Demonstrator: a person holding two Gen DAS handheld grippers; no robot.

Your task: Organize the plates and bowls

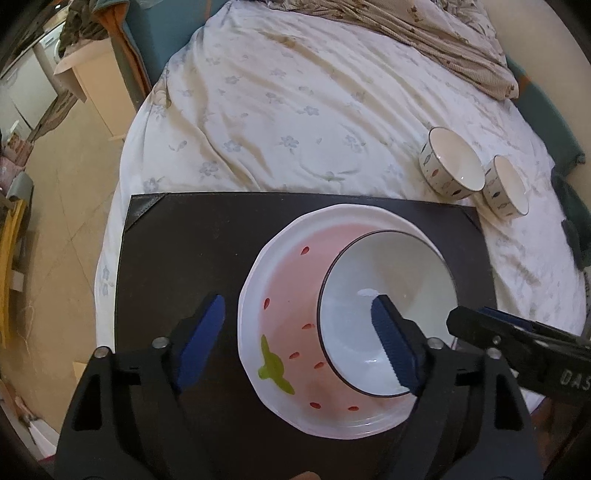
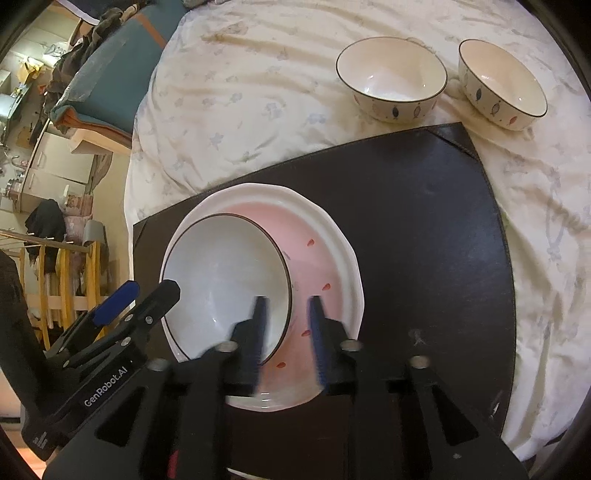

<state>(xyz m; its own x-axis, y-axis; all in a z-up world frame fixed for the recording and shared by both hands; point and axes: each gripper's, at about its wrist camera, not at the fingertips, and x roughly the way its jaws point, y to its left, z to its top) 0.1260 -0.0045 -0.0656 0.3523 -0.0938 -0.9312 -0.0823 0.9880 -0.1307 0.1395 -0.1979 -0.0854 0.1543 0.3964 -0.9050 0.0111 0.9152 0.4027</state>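
A white bowl point(image 1: 384, 295) with a dark rim sits inside a pink strawberry-pattern plate point(image 1: 291, 317) on a dark mat point(image 1: 184, 258). My left gripper point(image 1: 299, 339) is open above the plate, its right finger over the bowl. In the right wrist view my right gripper point(image 2: 286, 332) has its jaws a little apart astride the rim of the bowl point(image 2: 225, 280), over the plate point(image 2: 325, 266); they do not clearly clamp it. Two fish-pattern bowls point(image 2: 391, 81) point(image 2: 502, 85) stand on the bed beyond the mat point(image 2: 424, 221).
The mat lies on a bed with a white floral sheet point(image 1: 295, 103). A crumpled beige blanket point(image 1: 443, 33) lies at the far end. The floor and furniture point(image 1: 48, 147) lie past the bed's left edge.
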